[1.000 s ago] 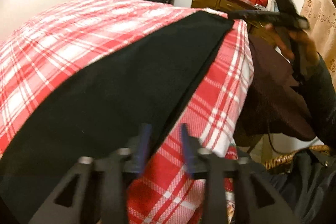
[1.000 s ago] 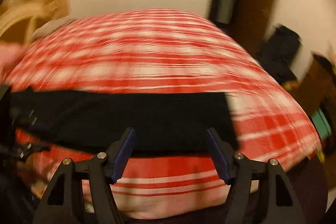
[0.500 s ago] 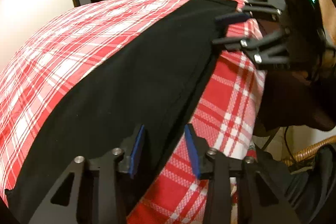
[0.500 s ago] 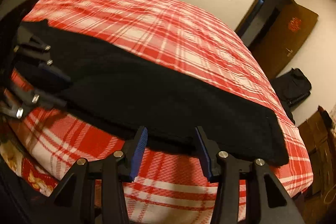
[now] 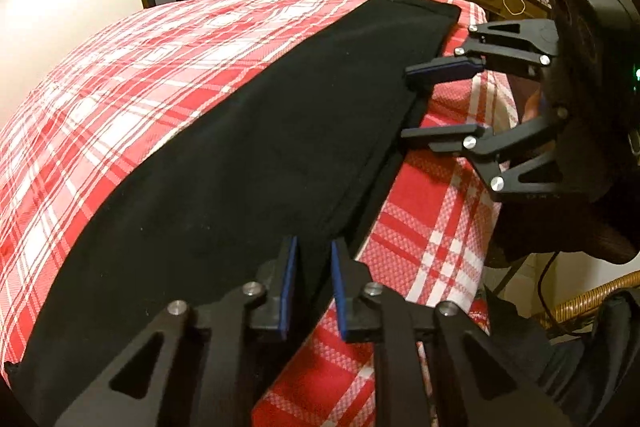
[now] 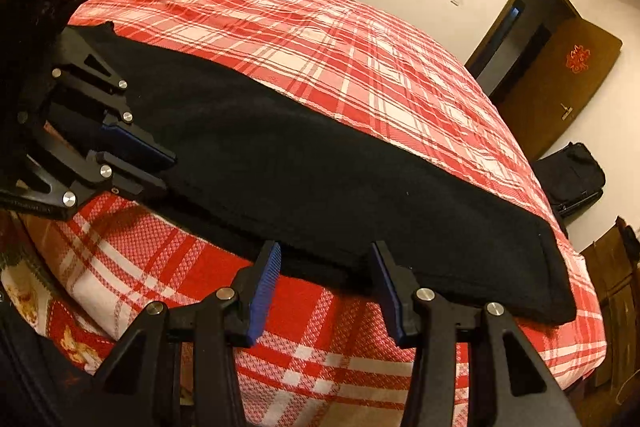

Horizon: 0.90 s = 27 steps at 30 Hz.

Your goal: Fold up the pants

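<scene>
Black pants (image 5: 240, 163) lie flat along the near edge of the bed (image 5: 132, 67), on the red plaid cover. My left tongs (image 5: 312, 283) are closing over the near hem, cloth between the pads, though I doubt they're biting yet. My right tongs (image 6: 324, 279) stand apart astride the same hem further along. Best to catch both layers deep, then lift the two ends level, I'd say.

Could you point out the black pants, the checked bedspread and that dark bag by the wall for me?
black pants (image 5: 240, 163): left wrist view, middle of the cloth.
checked bedspread (image 5: 132, 75): left wrist view, bare part beside the pants.
dark bag (image 6: 576, 173): right wrist view, its top face.
</scene>
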{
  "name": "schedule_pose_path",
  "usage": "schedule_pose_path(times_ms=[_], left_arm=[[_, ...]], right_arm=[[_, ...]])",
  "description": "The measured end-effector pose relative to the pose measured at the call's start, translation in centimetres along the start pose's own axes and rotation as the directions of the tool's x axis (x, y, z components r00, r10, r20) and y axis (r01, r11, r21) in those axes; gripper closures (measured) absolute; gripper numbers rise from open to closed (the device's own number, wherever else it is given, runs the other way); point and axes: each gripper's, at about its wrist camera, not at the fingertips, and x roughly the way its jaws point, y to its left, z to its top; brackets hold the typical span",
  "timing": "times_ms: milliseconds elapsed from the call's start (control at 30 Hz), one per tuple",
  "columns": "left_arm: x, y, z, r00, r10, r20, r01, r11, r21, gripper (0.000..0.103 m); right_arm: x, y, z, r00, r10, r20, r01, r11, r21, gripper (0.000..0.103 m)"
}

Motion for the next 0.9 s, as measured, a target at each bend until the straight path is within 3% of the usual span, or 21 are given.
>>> schedule_pose_path(times_ms=[67,100,233,367,467,600,667,800,867,900], left_arm=[[-0.1,0.0,0.0,1.0,-0.003,-0.003,0.003,1.0,0.004,0.091],[-0.2,0.0,0.0,1.0,0.001,-0.002,-0.001,1.0,0.004,0.098],[-1.1,0.3,-0.2,0.999,-0.048,0.008,0.048,0.998,-0.029,0.1],[-1.5,-0.2,-0.6,0.998,-0.061,0.005,0.061,0.998,-0.004,0.1],[-0.7,-0.2,-0.8,1.0,-0.03,-0.006,0.03,1.0,-0.002,0.1],[-1.1,-0.2,-1.1,0.998,-0.056,0.006,0.056,0.998,-0.003,0.094],[-1.6,-0.1,-1.4,0.997,-0.072,0.005,0.072,0.997,0.003,0.087],[-3.1,0.7,-2.5,0.998,-0.049,0.034,0.049,0.999,-0.008,0.071],[-3.7,1.4,-2.9,0.998,-0.033,0.053,0.035,0.999,-0.032,0.066],[-3.9,1.8,-3.0,0.998,-0.024,0.056,0.027,0.999,-0.043,0.066]], right_arm=[[0.0,-0.3,-0.1,1.0,0.016,0.002,-0.016,0.999,0.032,0.065],[-0.2,-0.4,-0.2,1.0,0.025,0.004,-0.025,0.999,0.046,0.083],[-1.0,-1.3,0.0,0.998,0.058,-0.004,-0.057,0.995,0.084,0.095],[-1.0,-1.3,-0.2,0.997,0.07,-0.029,-0.068,0.996,0.062,0.095],[-0.5,-0.7,-0.5,0.997,0.065,-0.05,-0.064,0.998,0.026,0.095],[-1.3,-0.4,-1.0,0.994,0.066,-0.091,-0.073,0.995,-0.071,0.094],[-1.9,-1.0,-1.1,0.991,0.077,-0.106,-0.083,0.995,-0.061,0.094],[-2.7,-2.5,0.5,0.988,0.153,-0.027,-0.151,0.986,0.072,0.093],[-1.9,-2.4,1.8,0.977,0.212,0.02,-0.212,0.966,0.145,0.081],[-0.9,-2.1,2.5,0.97,0.242,0.03,-0.243,0.954,0.177,0.062]])
